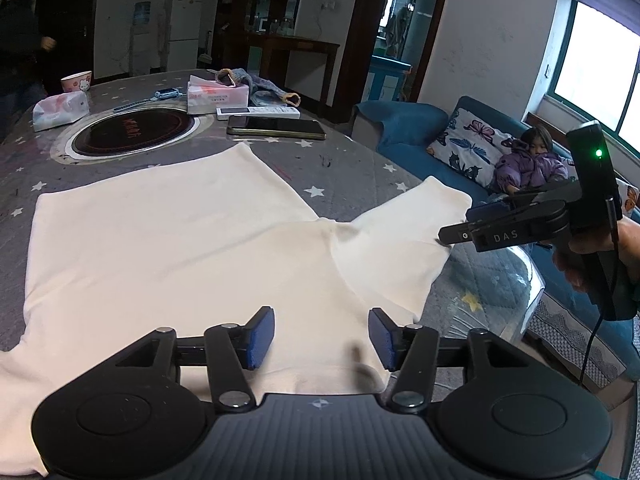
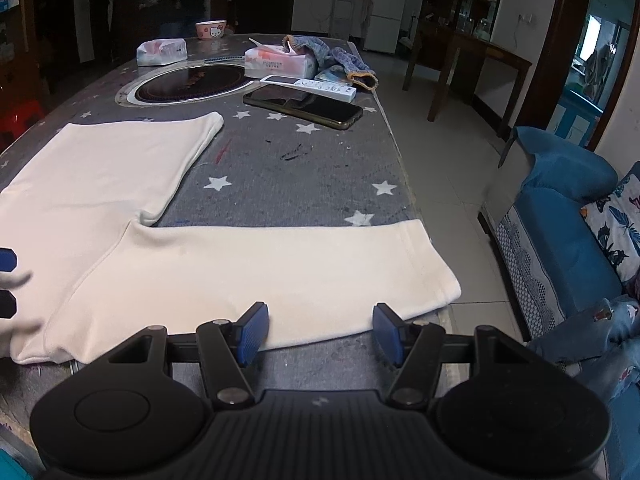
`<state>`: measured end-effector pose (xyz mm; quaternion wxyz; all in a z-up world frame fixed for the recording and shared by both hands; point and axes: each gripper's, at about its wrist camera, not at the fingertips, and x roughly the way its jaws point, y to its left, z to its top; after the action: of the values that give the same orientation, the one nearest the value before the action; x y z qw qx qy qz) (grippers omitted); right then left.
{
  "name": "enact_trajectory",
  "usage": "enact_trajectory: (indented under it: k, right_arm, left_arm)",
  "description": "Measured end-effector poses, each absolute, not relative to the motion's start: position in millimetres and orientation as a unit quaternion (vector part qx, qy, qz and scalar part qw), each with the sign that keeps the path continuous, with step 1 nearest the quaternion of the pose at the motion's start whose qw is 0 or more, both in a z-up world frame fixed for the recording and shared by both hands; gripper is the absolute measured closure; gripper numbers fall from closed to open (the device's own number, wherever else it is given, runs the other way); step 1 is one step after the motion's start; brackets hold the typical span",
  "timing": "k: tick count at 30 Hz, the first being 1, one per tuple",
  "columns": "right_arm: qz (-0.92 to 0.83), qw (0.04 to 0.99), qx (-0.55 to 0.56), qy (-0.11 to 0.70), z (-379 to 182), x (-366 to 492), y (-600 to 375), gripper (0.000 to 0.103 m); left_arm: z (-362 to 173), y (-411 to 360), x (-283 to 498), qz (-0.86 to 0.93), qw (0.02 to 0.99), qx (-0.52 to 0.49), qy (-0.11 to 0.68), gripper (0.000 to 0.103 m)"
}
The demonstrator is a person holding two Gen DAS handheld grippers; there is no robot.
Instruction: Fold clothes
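A white long-sleeved garment [image 1: 160, 240] lies flat on the grey star-patterned table cover [image 1: 352, 168]. One sleeve [image 2: 260, 264] stretches to the right, its cuff near the table's right edge. My left gripper [image 1: 321, 338] hovers open over the garment's near part, by the shoulder, with cloth under its blue pads but none pinched. My right gripper [image 2: 320, 332] stands open at the sleeve's near edge, nothing between its pads. In the left wrist view the right gripper [image 1: 460, 228] shows side-on at the sleeve's cuff. The left gripper's pad [image 2: 6, 260] peeks in at the right wrist view's left edge.
Beyond the garment lie a dark phone [image 2: 304, 106], a white remote [image 2: 308, 86], two tissue packs [image 2: 276, 62], a bowl [image 2: 211, 29] and a round inset cooktop [image 2: 188, 84]. The table's right edge [image 2: 404, 168] drops off toward a blue sofa [image 1: 412, 132], where a child sits. A person stands at the far left.
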<state>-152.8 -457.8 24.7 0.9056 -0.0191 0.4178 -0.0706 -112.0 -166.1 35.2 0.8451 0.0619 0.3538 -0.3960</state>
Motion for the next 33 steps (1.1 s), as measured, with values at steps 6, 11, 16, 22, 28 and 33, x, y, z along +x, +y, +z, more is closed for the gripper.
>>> enact_trajectory:
  k: [6,11,16,22,28,33]
  right_arm:
    - [-0.079,0.904,-0.016,0.420,23.3,-154.7,-462.1,0.044]
    - [-0.078,0.904,-0.015,0.420,23.3,-155.2,-461.7,0.044]
    - [-0.078,0.905,-0.015,0.419,23.7,-155.2,-461.1,0.044]
    - [-0.083,0.905,-0.013,0.418,23.4,-156.8,-464.3,0.044]
    - [-0.095,0.905,-0.003,0.415,23.1,-162.1,-473.4,0.044]
    - [-0.109,0.907,0.008,0.407,24.5,-169.2,-483.6,0.044]
  left_arm:
    - [37.9,-163.7,-110.5,-0.395,0.849,0.053,0.346,0.034]
    - [39.6,-161.7,-109.6,-0.390,0.853,0.048,0.344,0.027]
    - [41.3,-160.1,-109.2,-0.388,0.856,0.044,0.339,0.016]
    - [43.2,-157.5,-108.5,-0.378,0.865,0.034,0.329,0.002]
    - [44.1,-155.2,-105.3,-0.367,0.871,0.030,0.324,0.000]
    - [42.9,-155.3,-103.2,-0.362,0.872,0.029,0.330,0.000]
